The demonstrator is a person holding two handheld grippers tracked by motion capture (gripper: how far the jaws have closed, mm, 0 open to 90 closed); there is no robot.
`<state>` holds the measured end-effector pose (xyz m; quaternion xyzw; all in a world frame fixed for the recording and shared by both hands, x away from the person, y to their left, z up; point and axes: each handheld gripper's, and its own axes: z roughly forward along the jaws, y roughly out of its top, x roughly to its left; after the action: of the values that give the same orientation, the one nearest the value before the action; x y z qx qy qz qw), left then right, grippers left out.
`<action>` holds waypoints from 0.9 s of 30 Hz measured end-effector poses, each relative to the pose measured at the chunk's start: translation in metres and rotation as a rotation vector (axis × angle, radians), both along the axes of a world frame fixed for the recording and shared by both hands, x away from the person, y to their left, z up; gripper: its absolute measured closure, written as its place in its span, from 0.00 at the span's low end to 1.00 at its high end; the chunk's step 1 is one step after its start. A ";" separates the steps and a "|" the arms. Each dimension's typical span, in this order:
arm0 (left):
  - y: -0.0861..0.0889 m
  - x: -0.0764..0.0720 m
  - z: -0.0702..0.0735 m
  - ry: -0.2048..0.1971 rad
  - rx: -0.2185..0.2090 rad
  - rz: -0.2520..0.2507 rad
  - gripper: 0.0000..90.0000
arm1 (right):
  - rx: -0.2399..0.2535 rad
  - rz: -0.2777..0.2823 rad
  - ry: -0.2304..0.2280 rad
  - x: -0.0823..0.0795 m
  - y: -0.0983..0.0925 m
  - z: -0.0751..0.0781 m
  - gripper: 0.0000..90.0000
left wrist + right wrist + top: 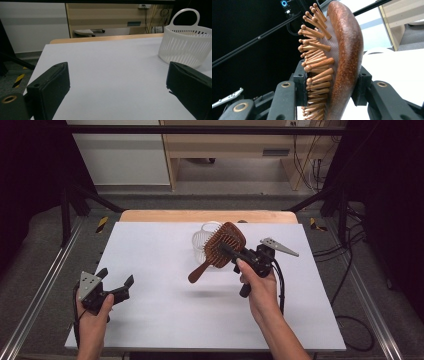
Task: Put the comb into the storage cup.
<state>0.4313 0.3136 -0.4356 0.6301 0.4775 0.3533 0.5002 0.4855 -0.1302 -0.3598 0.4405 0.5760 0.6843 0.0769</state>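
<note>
One white table [165,320] under everything, wooden edge at the far side. Beyond it, pale cabinets and dangling cables; no readable writing or brand anywhere, just yellow-black hazard tape on the floor at both far corners.

Next in size, a white slotted basket [200,240] with a loop handle, standing toward the far middle of the table, partly hidden behind the brush in the high view; seen at the upper right in the left gripper view [183,47].

Then a brown wooden brush [220,247], lifted clear of the table, head up and away, handle slanting down to the left. Clamped at the head by the right gripper [235,256]: one jaw among the round-tipped pins, the other on the smooth back [347,62].

Lastly the left gripper [116,279], near the table's left edge, well apart from basket and brush, jaws spread wide with nothing between them.
</note>
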 end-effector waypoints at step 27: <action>-0.001 0.001 -0.003 -0.009 0.010 -0.007 0.05 | 0.067 -0.098 -0.042 0.039 0.006 0.038 0.63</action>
<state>0.4325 0.3123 -0.4386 0.6327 0.4711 0.3567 0.5005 0.5245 -0.1237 -0.3219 0.4559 0.5288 0.7077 0.1076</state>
